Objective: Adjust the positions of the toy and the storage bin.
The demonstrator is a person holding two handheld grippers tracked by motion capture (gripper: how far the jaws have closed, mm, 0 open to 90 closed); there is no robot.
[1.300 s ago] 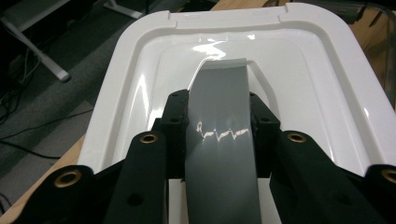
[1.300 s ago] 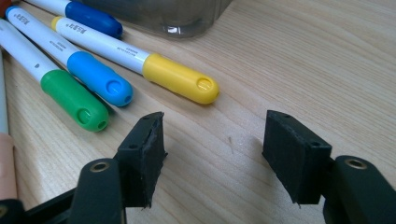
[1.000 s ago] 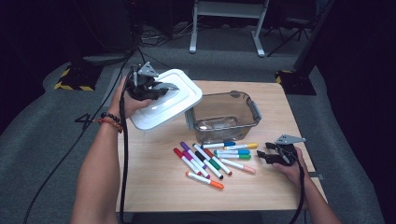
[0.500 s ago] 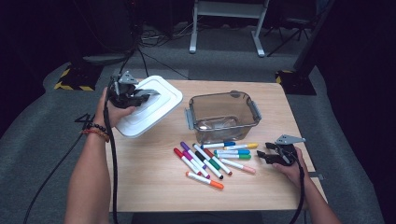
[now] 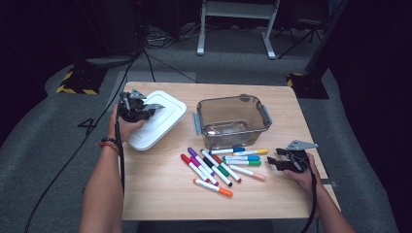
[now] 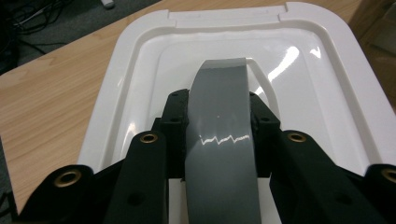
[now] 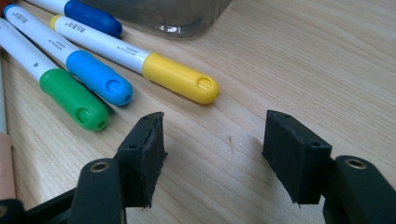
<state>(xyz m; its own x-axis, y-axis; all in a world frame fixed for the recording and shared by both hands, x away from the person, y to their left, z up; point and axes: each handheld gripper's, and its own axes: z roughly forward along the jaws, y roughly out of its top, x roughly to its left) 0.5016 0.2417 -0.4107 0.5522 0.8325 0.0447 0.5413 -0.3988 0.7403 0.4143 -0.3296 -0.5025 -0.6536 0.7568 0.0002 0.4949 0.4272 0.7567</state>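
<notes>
A white lid (image 5: 163,124) lies flat on the left part of the wooden table (image 5: 272,199). My left gripper (image 5: 145,109) is shut on the lid's grey strap handle (image 6: 219,126), which runs up between the black jaws over the white lid (image 6: 140,93). A clear empty plastic container (image 5: 233,121) stands mid-table. Several coloured markers (image 5: 218,167) lie loose in front of it. My right gripper (image 5: 272,162) rests low at the right, open (image 7: 215,140), with bare wood between its pads. The yellow-capped marker (image 7: 180,79) lies just ahead of it.
Blue-capped (image 7: 98,77) and green-capped (image 7: 72,98) markers lie left of the right jaws. The table's right edge is close to the right hand. Cables trail from both grippers off the near edge. A grey floor with a metal stand (image 5: 233,24) lies beyond the table.
My left gripper has carried the white lid left and down, away from the container, onto the table's left side. The right gripper has stayed put.
</notes>
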